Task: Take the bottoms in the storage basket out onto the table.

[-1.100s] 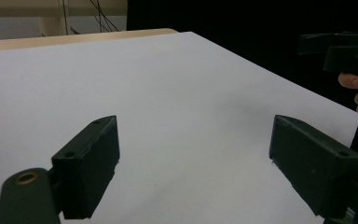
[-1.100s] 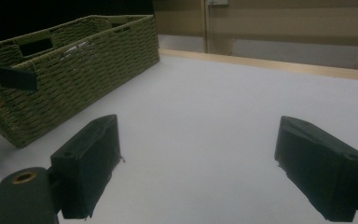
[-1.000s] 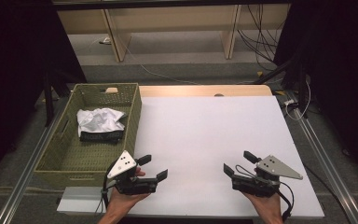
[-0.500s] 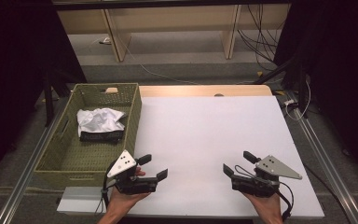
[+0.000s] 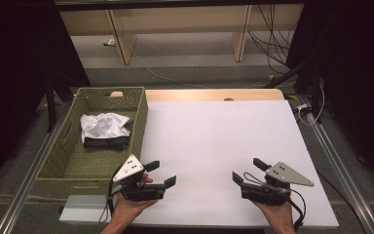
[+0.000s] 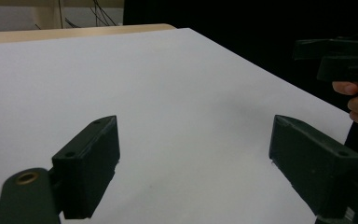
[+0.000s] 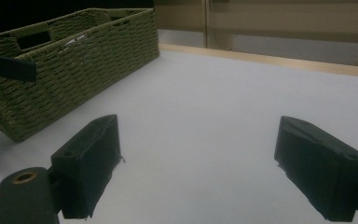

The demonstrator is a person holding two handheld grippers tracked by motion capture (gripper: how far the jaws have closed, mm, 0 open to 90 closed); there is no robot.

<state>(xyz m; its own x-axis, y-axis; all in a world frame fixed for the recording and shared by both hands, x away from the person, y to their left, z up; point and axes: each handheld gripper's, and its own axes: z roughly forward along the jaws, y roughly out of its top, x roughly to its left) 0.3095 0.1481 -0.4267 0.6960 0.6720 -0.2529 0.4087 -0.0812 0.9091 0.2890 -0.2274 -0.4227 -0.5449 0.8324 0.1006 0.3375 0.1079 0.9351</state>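
The basket [image 5: 68, 161], a green woven one, sits at the left side of the white table [image 5: 214, 141], its long side against the table's left edge. In the far half of it lies a crumpled white cloth [image 5: 103, 124] on top of something dark [image 5: 104, 143]. Near the table's front edge the left gripper [image 5: 158, 174] is held low just beside the basket's near right corner, jaws spread wide with nothing between them. The right gripper [image 5: 247, 171] is held low well apart from it on the right, jaws likewise wide apart and empty, over bare tabletop.
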